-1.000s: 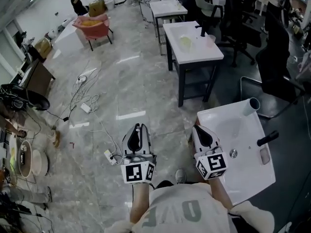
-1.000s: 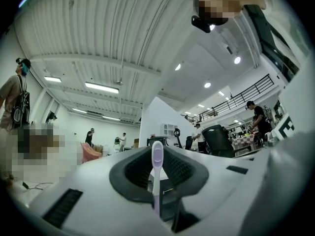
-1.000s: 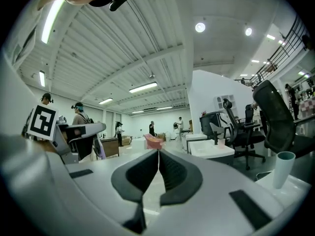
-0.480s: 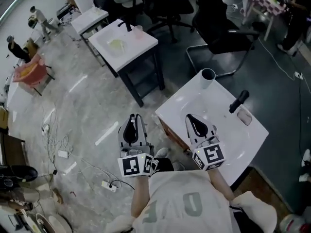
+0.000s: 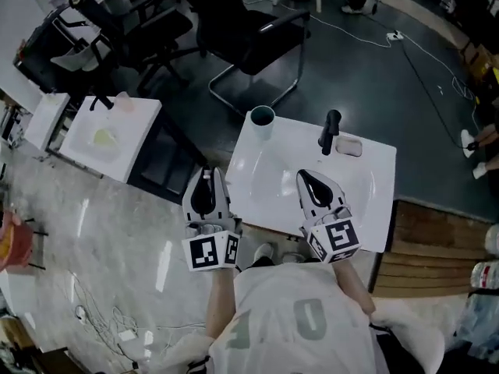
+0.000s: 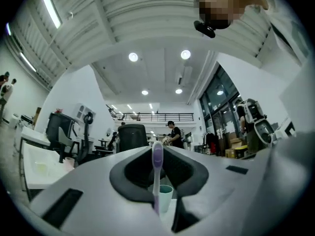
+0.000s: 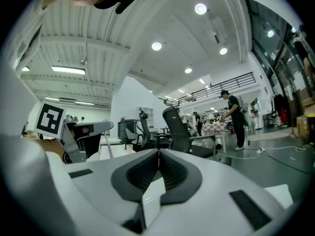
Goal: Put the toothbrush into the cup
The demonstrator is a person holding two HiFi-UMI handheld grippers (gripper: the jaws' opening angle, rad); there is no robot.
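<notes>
Left tool (image 5: 204,185): jaws pinched on the toothbrush (image 6: 156,173). It is held by the lower handle, with the long axis upright across the jaws and the purple head on top. Item sought: the cup (image 5: 262,118), teal-rimmed, mouth up, standing at the bench's (image 5: 366,170) far corner on the left tool's side. It lies ahead of the left tool and off to its right. In the left gripper view it shows low, just right of the brush handle and well apart from it. Right tool (image 5: 313,187): jaws pressed together with nothing seen between the tips, over the bench, with the cup ahead and to its left. Neither tool is clearly nearer, and the left one carries the brush. Judged requirement: carry the brush forward and rightward over the cup's mouth, keeping it upright.
</notes>
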